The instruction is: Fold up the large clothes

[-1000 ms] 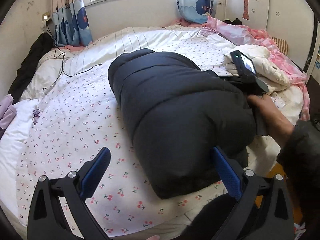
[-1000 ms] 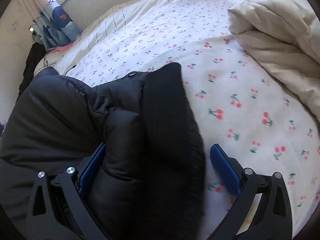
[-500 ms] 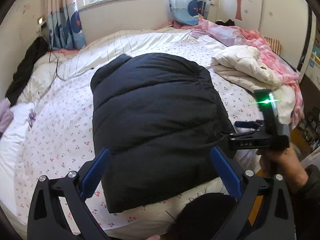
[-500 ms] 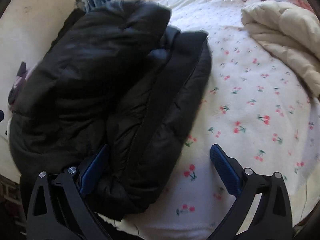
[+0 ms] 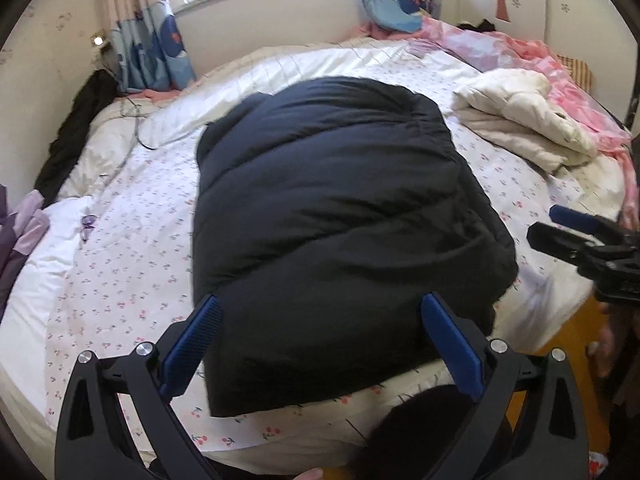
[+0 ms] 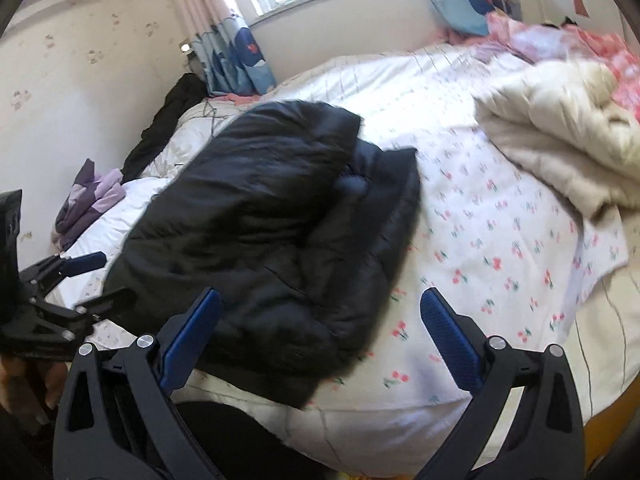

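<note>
A dark navy puffer jacket (image 5: pixel 340 220) lies folded into a compact bundle on the cherry-print bedsheet (image 5: pixel 132 248); it also shows in the right wrist view (image 6: pixel 272 236). My left gripper (image 5: pixel 320 344) is open and empty, held back above the jacket's near edge. My right gripper (image 6: pixel 320 336) is open and empty, off the jacket near the bed's front edge. The right gripper also shows at the right of the left wrist view (image 5: pixel 576 236), and the left gripper at the left of the right wrist view (image 6: pixel 80 280).
A cream quilt (image 5: pixel 524 120) lies bunched at the right of the bed, with pink bedding (image 5: pixel 520 52) behind it. Dark clothing (image 5: pixel 76 128) and purple cloth (image 5: pixel 20 232) lie at the left edge. A cable (image 5: pixel 140 136) runs across the sheet. Curtains (image 5: pixel 152 52) hang under the window.
Both grippers have drawn back from the jacket toward the bed's front edge. The right gripper has let go of the jacket side it was around. The jacket now lies folded.
</note>
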`<act>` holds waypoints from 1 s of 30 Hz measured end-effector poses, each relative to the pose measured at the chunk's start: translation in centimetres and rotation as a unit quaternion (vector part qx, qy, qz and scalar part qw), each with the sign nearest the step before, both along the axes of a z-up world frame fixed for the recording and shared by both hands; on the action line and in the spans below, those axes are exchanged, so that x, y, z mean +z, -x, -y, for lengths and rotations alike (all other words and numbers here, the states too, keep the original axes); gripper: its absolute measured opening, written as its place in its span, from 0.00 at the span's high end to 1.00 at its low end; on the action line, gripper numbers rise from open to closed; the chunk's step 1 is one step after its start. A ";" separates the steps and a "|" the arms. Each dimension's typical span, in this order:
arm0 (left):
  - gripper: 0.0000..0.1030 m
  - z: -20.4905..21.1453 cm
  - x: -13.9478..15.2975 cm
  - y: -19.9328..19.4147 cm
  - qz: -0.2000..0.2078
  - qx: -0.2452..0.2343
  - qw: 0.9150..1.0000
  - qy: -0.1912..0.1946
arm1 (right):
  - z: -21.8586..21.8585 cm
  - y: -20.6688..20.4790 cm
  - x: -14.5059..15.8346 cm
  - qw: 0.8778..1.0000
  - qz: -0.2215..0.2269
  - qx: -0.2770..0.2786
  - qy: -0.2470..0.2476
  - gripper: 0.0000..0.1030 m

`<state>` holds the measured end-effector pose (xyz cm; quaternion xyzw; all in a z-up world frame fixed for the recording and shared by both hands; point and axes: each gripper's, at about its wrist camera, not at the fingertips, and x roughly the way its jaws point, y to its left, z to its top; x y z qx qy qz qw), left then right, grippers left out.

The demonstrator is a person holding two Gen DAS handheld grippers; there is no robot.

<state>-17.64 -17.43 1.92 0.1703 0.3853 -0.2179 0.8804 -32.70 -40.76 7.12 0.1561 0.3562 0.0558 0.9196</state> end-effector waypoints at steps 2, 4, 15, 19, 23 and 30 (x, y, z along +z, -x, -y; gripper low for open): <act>0.07 -0.2 0.2 0.0 0.010 0.011 1.000 0.001 | -0.9 -0.3 0.9 1.000 0.005 0.001 0.002 0.06; 0.07 -0.7 0.3 -0.2 0.013 0.017 1.000 0.006 | -2.1 -0.8 1.9 1.000 0.020 0.002 0.010 0.06; 0.07 -2.9 0.3 -1.0 0.003 0.033 0.999 0.041 | -6.4 -4.3 -2.8 0.994 -0.084 0.045 0.048 0.06; 0.07 -3.0 0.1 -1.0 0.002 0.030 0.999 0.042 | -5.7 -4.1 -0.2 0.998 -0.043 0.014 0.052 0.06; 0.07 -2.9 -0.2 -1.0 0.001 0.028 0.999 0.045 | -5.4 -5.1 3.0 0.997 0.003 -0.021 0.081 0.06; 0.07 -2.7 -0.3 -1.0 0.002 0.033 0.999 0.036 | -6.2 -10.3 0.2 0.992 -0.054 -0.011 0.113 0.06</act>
